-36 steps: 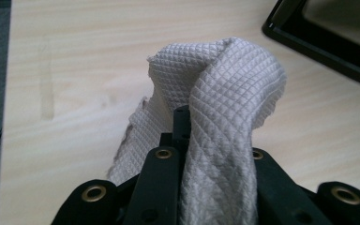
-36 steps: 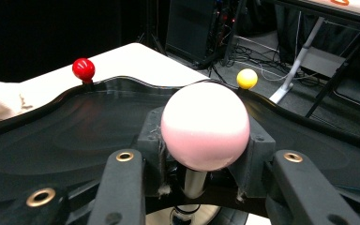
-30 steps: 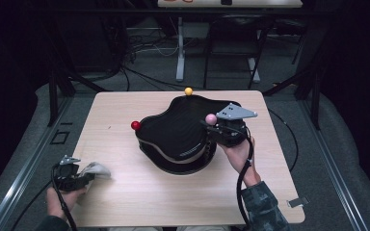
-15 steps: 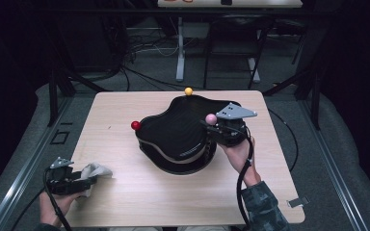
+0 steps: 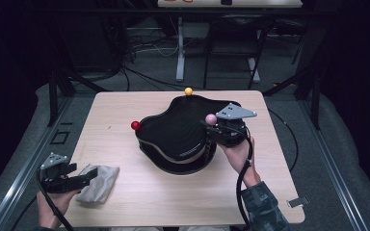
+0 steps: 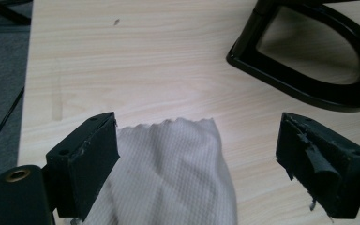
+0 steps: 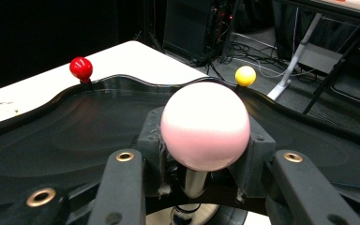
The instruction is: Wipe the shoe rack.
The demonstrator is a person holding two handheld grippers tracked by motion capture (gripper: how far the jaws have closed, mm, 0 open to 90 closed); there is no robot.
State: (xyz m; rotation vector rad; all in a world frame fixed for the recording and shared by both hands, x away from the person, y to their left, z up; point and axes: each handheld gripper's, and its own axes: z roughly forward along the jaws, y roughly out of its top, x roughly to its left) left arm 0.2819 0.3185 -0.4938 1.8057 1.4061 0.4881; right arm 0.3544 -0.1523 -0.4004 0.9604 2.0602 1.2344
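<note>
The left tool (image 5: 89, 175) hangs over the near left corner of the pale wooden counter (image 5: 139, 202), its jaws spread wide; they have just been opening, and nothing is pinched between them. Under them lies a crumpled grey cloth (image 5: 98, 183), flat on the counter just inside the left and near edges. In the left gripper view the cloth (image 6: 168, 173) sits closer to one jaw, touching or just beside it, and well apart from the other, with bare wood beyond its wavy far hem.

The right tool (image 5: 214, 127) is clamped on the pink ball knob (image 5: 211, 119) at the right rim of the black, wavy-edged plastic tray (image 5: 173, 134), which rests on a black ring base at mid-counter. In the right gripper view the pads close on the stem under the pink ball knob (image 7: 205, 125). A red ball knob (image 5: 135, 125) stands on the tray's left rim and a yellow ball knob (image 5: 188, 91) on its far rim, close to the counter's far edge.

Open wood lies between cloth and tray, and along the near edge toward the right.
</note>
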